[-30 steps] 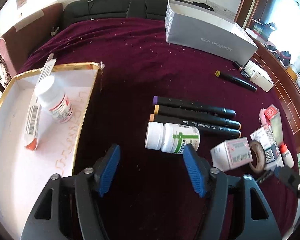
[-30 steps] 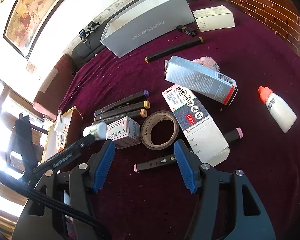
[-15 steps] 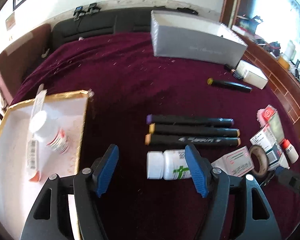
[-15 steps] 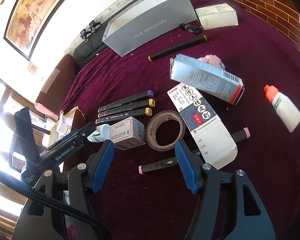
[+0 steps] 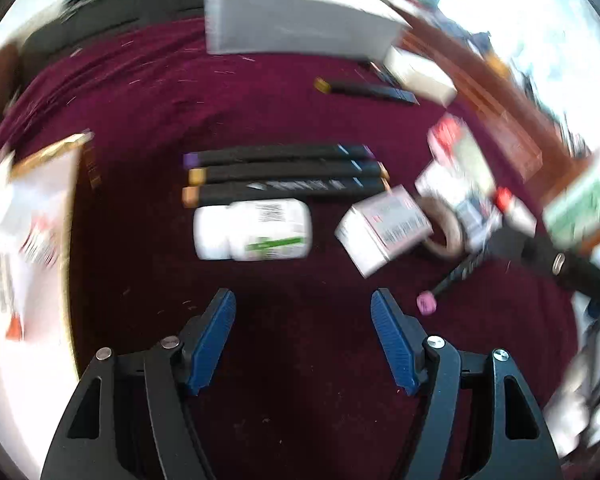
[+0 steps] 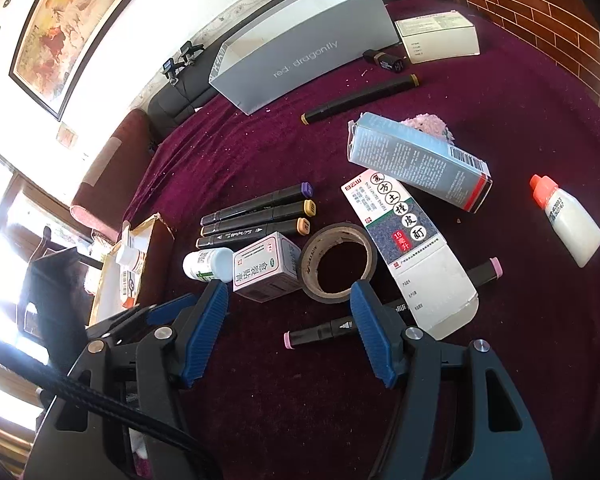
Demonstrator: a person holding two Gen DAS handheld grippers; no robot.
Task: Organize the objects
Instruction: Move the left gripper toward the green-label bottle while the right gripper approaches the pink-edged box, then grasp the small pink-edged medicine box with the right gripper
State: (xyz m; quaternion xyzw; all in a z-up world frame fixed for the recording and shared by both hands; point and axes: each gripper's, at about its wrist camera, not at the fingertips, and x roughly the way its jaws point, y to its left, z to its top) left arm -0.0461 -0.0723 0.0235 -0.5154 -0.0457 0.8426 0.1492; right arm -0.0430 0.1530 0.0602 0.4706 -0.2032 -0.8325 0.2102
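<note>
Ahead of my left tool point(image 5: 302, 308), whose blue pads stand spread with nothing between them, a white plastic pill bottle with a green label point(image 5: 254, 229) lies on its side on the maroon velvet counter point(image 5: 148, 92), touching the nearest of three black markers with coloured end caps point(image 5: 284, 174) that lie side by side beyond it. To its right sits a small white carton with red print point(image 5: 384, 230), and at the left edge the gold-rimmed white tray point(image 5: 66, 216) holds what looks like another bottle and a strip, though this view is badly blurred. Coming in on the bottle through that blur, I could nudge it, and being round it may roll into the markers and scatter them. From the right wrist, my right tool point(image 6: 288, 300) is likewise spread and empty, poised over a brown ring of tape point(image 6: 338, 264) and a black marker with a pink cap point(image 6: 320, 332). The flattened paper carton with a grey patterned panel point(image 6: 412, 248) covers that marker's middle, so pulling the marker could drag the carton. My left tool also shows close at the lower left, and the two could knock together near the small carton.
</note>
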